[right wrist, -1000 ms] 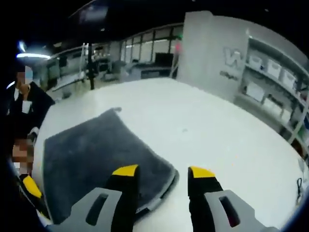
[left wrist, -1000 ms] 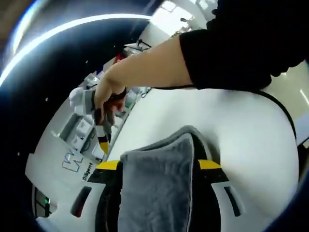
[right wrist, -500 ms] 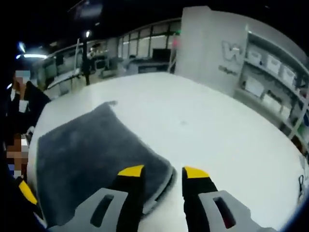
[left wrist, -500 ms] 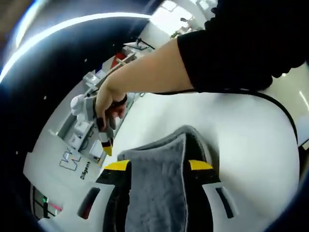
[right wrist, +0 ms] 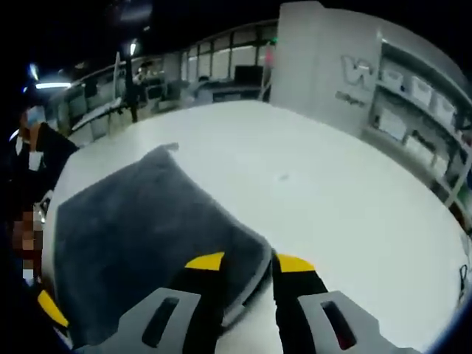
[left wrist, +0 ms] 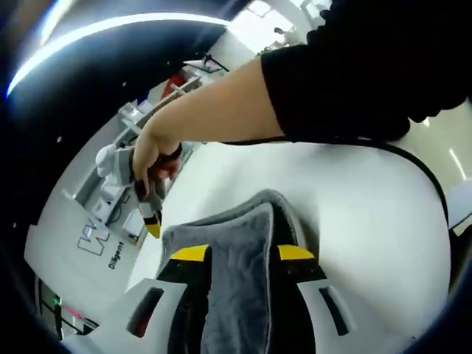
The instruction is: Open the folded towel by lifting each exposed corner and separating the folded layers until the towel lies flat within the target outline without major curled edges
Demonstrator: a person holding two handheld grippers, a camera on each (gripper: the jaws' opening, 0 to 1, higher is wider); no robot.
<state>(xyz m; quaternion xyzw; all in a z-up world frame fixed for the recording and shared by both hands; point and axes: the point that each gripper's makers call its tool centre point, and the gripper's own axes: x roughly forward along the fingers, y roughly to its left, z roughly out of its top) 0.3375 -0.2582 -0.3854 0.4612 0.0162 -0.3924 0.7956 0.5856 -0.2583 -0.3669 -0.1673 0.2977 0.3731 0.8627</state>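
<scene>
Grey towel (right wrist: 147, 243) lies folded on the table (right wrist: 332, 199); we pinch one edge in the left gripper (left wrist: 240, 254) and a corner in the right gripper (right wrist: 247, 262), unfolding barely begun.

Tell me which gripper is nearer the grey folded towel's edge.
Neither clearly. The left gripper has the grey folded towel between its jaws; the right gripper straddles a corner edge of it.

grey towel (right wrist: 140, 236) on white table (right wrist: 332, 192), right tongs (right wrist: 249, 262) pinching its near corner
</scene>
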